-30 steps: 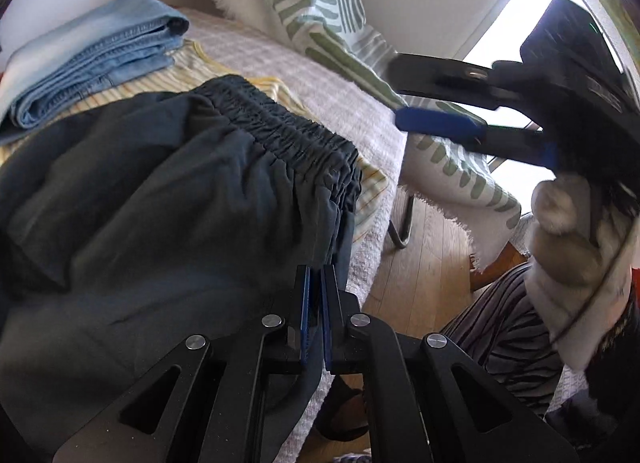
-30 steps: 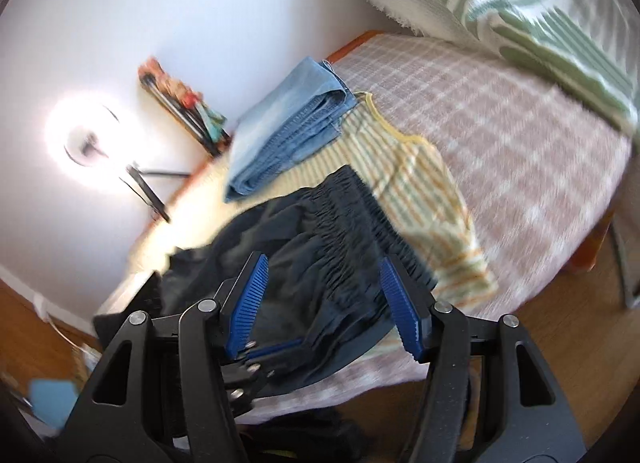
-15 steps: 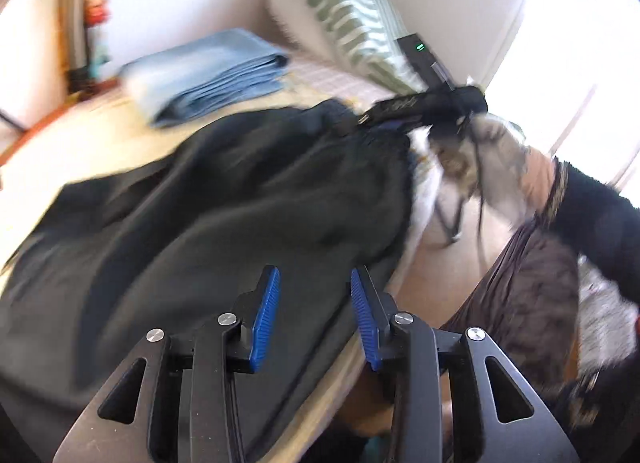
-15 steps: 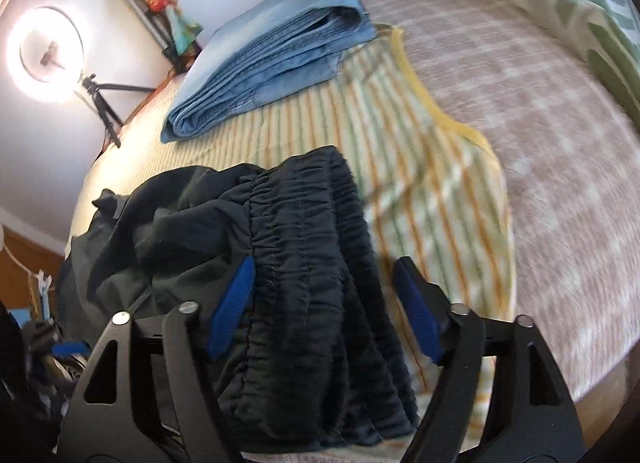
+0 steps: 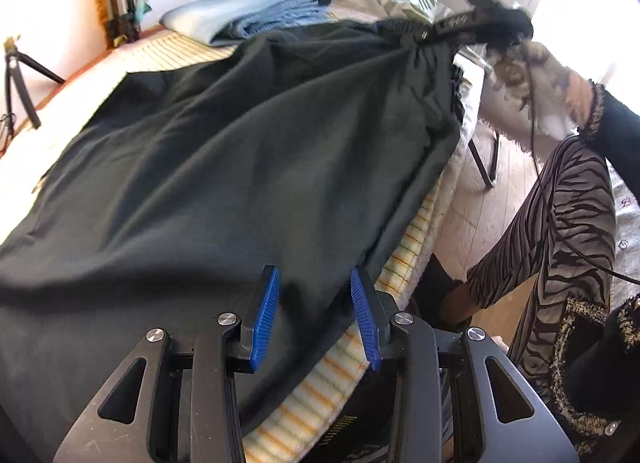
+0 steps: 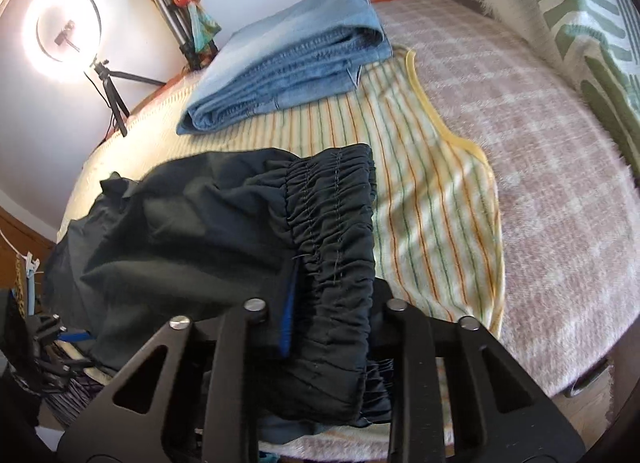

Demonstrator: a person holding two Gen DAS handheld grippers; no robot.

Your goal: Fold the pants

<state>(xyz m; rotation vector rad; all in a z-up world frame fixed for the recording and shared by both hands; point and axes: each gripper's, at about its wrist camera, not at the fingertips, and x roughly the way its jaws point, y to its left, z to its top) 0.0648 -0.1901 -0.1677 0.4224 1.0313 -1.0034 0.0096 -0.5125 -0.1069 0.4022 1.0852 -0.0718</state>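
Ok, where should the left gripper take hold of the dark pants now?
On the near side edge of the dark fabric pants, where it overhangs the striped yellow towel. That edge lies just ahead of the open left gripper, so come straight forward and down onto it.

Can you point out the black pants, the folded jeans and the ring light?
black pants [image 6: 332, 223], right wrist view, on the gathered waistband
folded jeans [image 6: 296, 63], right wrist view, on the top layer
ring light [image 6: 64, 29], right wrist view, on its centre
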